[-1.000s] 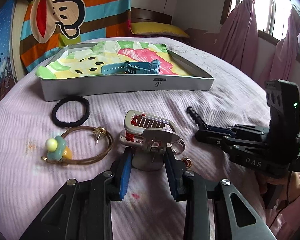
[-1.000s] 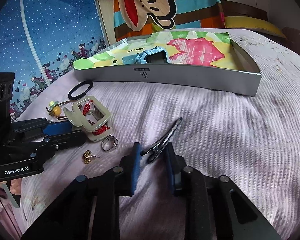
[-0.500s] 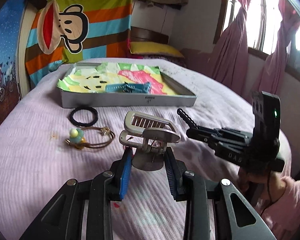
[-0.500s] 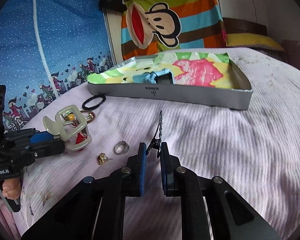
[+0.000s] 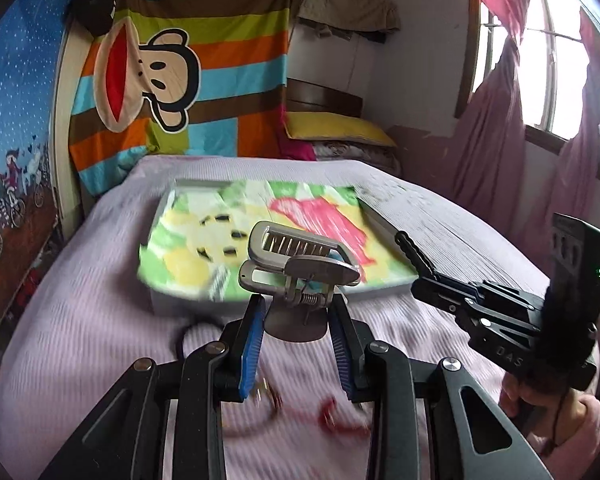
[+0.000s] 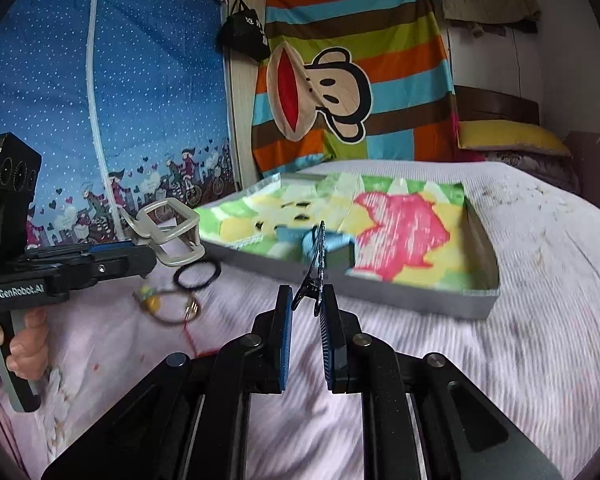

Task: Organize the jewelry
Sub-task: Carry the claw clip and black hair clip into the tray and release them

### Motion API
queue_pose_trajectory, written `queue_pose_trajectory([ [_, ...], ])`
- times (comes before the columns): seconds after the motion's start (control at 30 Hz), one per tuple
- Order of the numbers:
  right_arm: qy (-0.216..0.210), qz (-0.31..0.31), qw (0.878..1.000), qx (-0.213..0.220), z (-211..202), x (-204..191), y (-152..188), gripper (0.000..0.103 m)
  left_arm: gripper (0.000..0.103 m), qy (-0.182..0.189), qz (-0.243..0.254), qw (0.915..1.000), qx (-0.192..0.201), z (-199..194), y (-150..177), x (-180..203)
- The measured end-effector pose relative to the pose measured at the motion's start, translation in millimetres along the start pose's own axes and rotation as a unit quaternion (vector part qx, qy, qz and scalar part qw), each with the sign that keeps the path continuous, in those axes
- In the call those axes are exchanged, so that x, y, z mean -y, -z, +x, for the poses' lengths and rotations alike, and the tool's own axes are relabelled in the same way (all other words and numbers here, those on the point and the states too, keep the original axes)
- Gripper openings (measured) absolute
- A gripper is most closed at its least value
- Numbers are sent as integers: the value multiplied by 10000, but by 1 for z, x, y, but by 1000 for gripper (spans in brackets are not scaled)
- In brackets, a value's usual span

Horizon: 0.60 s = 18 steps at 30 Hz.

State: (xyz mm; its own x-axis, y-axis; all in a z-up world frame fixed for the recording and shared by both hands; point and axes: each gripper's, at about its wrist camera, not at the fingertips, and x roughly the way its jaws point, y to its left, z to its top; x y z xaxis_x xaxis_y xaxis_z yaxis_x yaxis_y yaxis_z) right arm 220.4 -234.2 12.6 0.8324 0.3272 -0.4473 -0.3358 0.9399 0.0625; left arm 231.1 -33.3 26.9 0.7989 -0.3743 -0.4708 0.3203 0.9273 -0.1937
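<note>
- Above the bed, both items now lifted off the bedspread they lay on a second ago
- Left hand-held gripper: clamped on the grey claw hair clip, held before the tray
- Right hand-held gripper: pinched on the slim black hair clip, upright
- Remaining on the bed: black hair tie, beaded bracelet
- Judgement: carry to tray under way, release pending
</note>
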Motion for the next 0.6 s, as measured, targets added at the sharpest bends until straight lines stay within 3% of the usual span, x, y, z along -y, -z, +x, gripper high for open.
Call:
queue_pose_trajectory([
  [0.23, 197, 348, 9989, -257, 48, 25, -29, 12, 31, -221, -122, 9992, -294, 53, -29, -9],
  [0.6, 370, 560, 9937, -895, 102, 46, -32, 12, 31, -558, -328, 9939, -898, 91, -28, -15],
])
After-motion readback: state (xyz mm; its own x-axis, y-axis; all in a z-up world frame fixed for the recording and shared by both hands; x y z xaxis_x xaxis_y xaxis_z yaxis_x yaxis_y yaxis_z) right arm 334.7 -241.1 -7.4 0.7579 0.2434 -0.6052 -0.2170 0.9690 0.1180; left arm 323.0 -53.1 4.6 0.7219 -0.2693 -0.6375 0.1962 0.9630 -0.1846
